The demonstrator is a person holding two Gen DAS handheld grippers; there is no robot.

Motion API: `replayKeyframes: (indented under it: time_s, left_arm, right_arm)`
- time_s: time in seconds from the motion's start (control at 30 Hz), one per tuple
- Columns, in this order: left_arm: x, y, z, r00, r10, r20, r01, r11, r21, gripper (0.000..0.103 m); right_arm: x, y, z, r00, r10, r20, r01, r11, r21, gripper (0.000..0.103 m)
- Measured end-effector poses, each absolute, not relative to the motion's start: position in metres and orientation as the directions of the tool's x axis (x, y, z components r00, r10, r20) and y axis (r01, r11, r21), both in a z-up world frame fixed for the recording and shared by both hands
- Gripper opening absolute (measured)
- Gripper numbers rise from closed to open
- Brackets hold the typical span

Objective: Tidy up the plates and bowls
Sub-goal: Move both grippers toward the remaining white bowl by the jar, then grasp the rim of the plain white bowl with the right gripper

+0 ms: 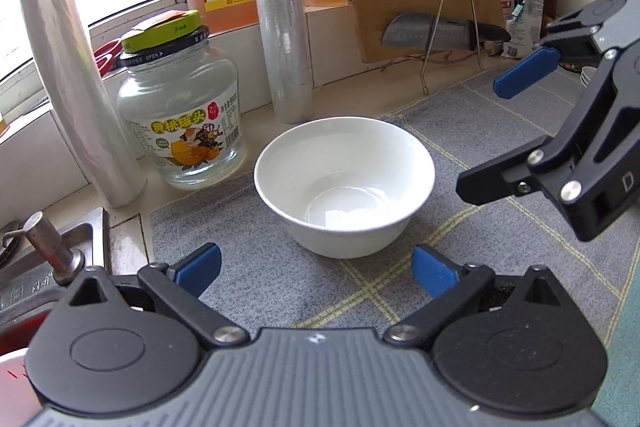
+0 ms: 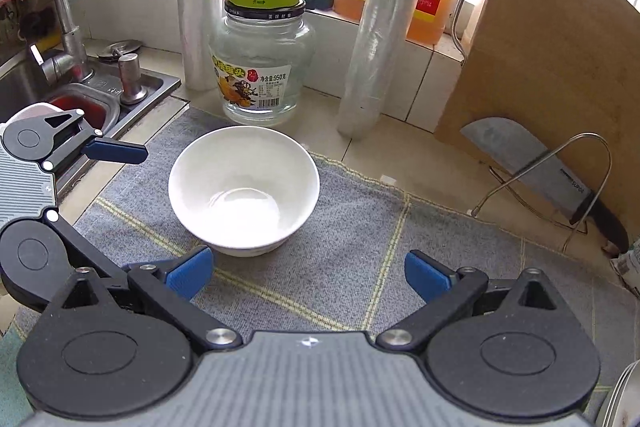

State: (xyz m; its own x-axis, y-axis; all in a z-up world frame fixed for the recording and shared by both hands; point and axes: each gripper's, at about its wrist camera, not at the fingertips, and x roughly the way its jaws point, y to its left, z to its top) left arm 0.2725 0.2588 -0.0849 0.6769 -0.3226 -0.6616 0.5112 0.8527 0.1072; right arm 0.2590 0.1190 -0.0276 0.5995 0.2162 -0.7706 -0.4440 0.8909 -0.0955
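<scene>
Risk, bowl tipping: the white bowl [image 1: 345,187] stands on a narrow foot; a pinch placed on one side of the rim is judged likely to rock or slide it on the grey mat [image 1: 500,131].
Risk, neighbours: the glass jar [image 1: 182,119] is seen just beside the bowl, and a film roll [image 1: 284,27] close behind; a wide approach from the left is judged liable to knock either.
Risk, collision of tools: both grippers are aimed at the same bowl, so contact between them is possible if both close in together.
Risk, slip: the glaze looks smooth and glossy; a shallow pinch is judged likely to slide off.
Left gripper [image 1: 316,269]: held wide open, nothing gripped, blue pads just short of the bowl's near side.
Right gripper [image 2: 308,273]: likewise spread wide, nothing held, near the bowl but apart from it.
Bowl position: upright on the mat, in front of the jar, between sink [image 2: 132,95] and cutting board [image 2: 552,67].
Bowl look: plain white, deep, rounded wall, empty; no chip or stain is made out.
Other dishes: a rim is glimpsed at the lower right edge of the right view; too little is shown to identify it.
</scene>
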Motion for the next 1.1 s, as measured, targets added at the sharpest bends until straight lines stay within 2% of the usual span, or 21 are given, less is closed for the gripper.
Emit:
replayKeyframes:
  time_s: [0.2, 0.63, 0.9, 1.1]
  left_arm:
    - [0.278, 0.247, -0.093, 0.684, -0.321, -0.655, 0.537, 0.829, 0.155, 0.101]
    - [0.288, 0.246, -0.094, 0.674, -0.369, -0.640, 0.555, 0.825, 0.108, 0.096]
    - [0.287, 0.245, -0.094, 0.667, -0.400, -0.629, 0.576, 0.812, 0.095, 0.088]
    - [0.287, 0.247, -0.094, 0.662, -0.412, -0.627, 0.585, 0.806, 0.089, 0.087]
  right_arm:
    - [0.281, 0.130, -0.034, 0.557, 0.260, -0.789, -0.481, 0.875, -0.051, 0.103]
    - [0.317, 0.143, -0.044, 0.473, 0.353, -0.807, -0.527, 0.847, 0.062, 0.103]
    - [0.335, 0.152, -0.051, 0.437, 0.374, -0.818, -0.534, 0.840, 0.099, 0.087]
    - [0.341, 0.152, -0.051, 0.426, 0.388, -0.817, -0.535, 0.837, 0.119, 0.082]
